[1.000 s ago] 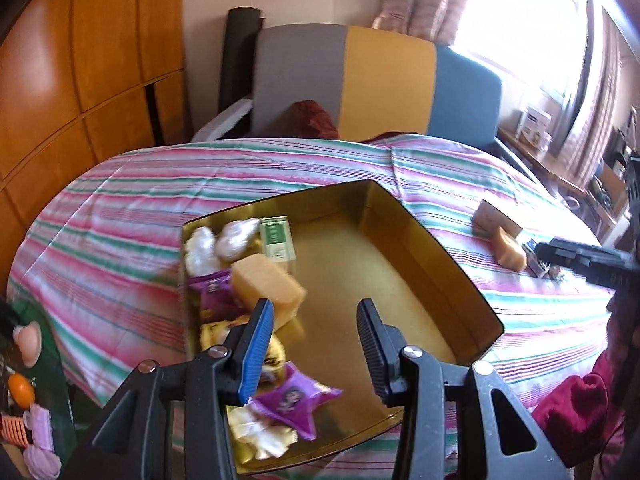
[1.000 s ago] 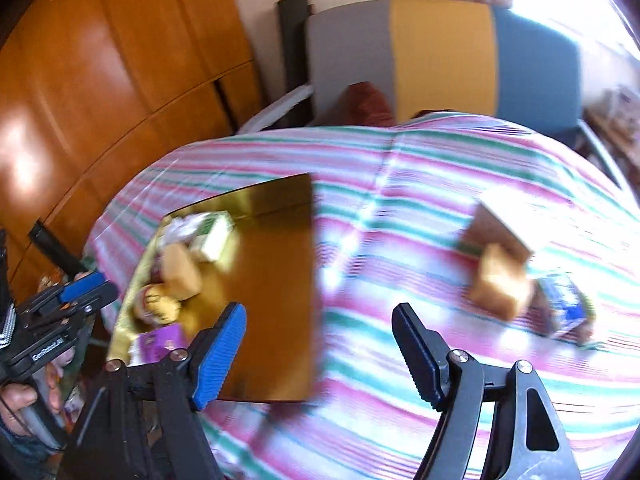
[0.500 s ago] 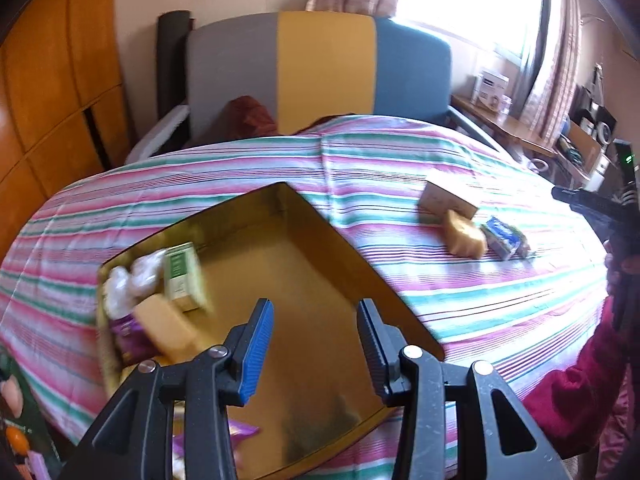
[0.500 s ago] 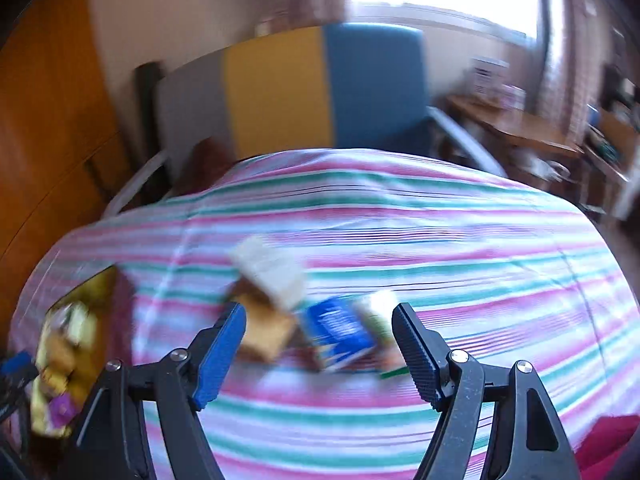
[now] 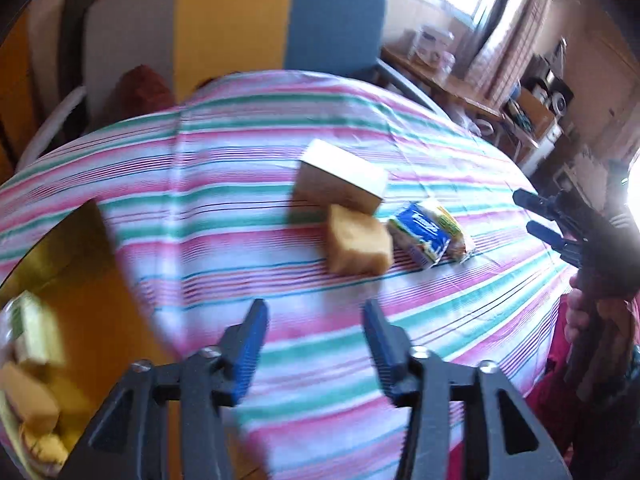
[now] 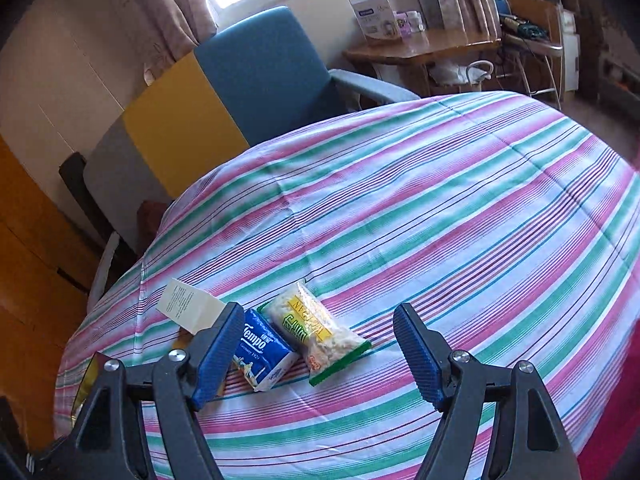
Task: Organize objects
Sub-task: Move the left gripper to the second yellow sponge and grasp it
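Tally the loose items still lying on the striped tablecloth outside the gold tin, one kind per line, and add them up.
Cardboard box: 1
Tan sponge-like block: 1
Blue Tempo tissue pack: 1
Clear snack bag with yellow label: 1
Total: 4

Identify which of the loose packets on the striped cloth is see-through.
The snack bag with the green bottom edge: its pale contents show through. The blue tissue packet beside it is opaque, as is the white box.
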`<action>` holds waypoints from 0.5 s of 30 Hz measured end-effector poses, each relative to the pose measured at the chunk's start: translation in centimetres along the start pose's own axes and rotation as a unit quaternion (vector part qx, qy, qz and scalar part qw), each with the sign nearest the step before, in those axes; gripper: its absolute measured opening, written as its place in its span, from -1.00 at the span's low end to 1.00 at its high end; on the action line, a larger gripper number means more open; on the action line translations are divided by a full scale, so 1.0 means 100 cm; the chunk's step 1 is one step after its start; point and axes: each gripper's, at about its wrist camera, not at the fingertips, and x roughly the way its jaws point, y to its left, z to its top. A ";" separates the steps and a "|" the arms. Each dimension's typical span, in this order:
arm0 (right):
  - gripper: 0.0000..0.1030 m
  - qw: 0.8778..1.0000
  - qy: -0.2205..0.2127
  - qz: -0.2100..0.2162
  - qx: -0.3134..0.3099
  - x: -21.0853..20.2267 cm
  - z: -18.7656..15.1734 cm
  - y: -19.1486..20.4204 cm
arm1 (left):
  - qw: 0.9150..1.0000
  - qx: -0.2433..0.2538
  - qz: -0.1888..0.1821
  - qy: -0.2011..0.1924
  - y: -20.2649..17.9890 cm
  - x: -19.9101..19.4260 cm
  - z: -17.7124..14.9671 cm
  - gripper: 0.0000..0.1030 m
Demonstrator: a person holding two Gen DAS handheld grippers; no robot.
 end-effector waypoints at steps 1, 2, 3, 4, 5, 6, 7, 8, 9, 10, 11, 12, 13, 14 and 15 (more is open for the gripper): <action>0.51 1.000 0.001 0.001 -0.002 0.000 0.000 0.001 | 1.000 0.003 -0.007 0.007 -0.007 0.011 0.006 0.37; 0.52 1.000 0.002 0.002 -0.003 0.000 -0.001 0.001 | 1.000 0.010 -0.011 0.012 -0.015 0.021 0.011 0.45; 0.53 1.000 0.003 0.004 -0.003 0.000 -0.001 0.001 | 1.000 0.015 -0.007 0.017 -0.020 0.029 0.015 0.46; 0.55 1.000 0.004 0.007 -0.003 0.000 -0.001 0.001 | 0.999 0.024 -0.001 0.022 -0.026 0.038 0.019 0.46; 0.55 1.000 0.006 0.009 -0.001 0.000 -0.001 0.000 | 0.999 0.035 0.001 0.024 -0.034 0.048 0.023 0.51; 0.55 1.000 0.008 0.011 0.001 0.001 -0.001 0.000 | 0.999 0.043 0.004 0.027 -0.039 0.056 0.026 0.54; 0.55 1.000 0.011 0.013 0.003 0.002 -0.002 -0.001 | 0.998 0.050 0.008 0.033 -0.044 0.063 0.028 0.59; 0.55 1.000 0.014 0.015 0.005 0.003 -0.002 -0.002 | 0.998 0.059 0.011 0.038 -0.048 0.069 0.029 0.59; 0.55 1.000 0.017 0.017 0.008 0.004 -0.002 -0.002 | 0.997 0.069 0.016 0.041 -0.052 0.077 0.031 0.59; 0.55 1.000 0.019 0.019 0.010 0.004 -0.002 -0.003 | 0.996 0.074 0.024 0.044 -0.054 0.084 0.034 0.59; 0.55 1.000 0.020 0.020 0.011 0.005 -0.001 -0.004 | 0.995 0.078 0.032 0.051 -0.058 0.094 0.037 0.59; 0.55 0.999 0.021 0.021 0.013 0.005 -0.002 -0.004 | 0.995 0.081 0.034 0.055 -0.060 0.101 0.040 0.59; 0.55 0.999 0.022 0.022 0.014 0.006 -0.002 -0.004 | 0.994 0.085 0.040 0.056 -0.062 0.107 0.042 0.59; 0.55 0.999 0.023 0.023 0.014 0.006 -0.002 -0.004 | 0.993 0.089 0.050 0.053 -0.063 0.114 0.045 0.57; 0.55 0.999 0.025 0.024 0.013 0.007 -0.002 -0.004 | 0.992 0.091 0.059 0.059 -0.062 0.122 0.047 0.46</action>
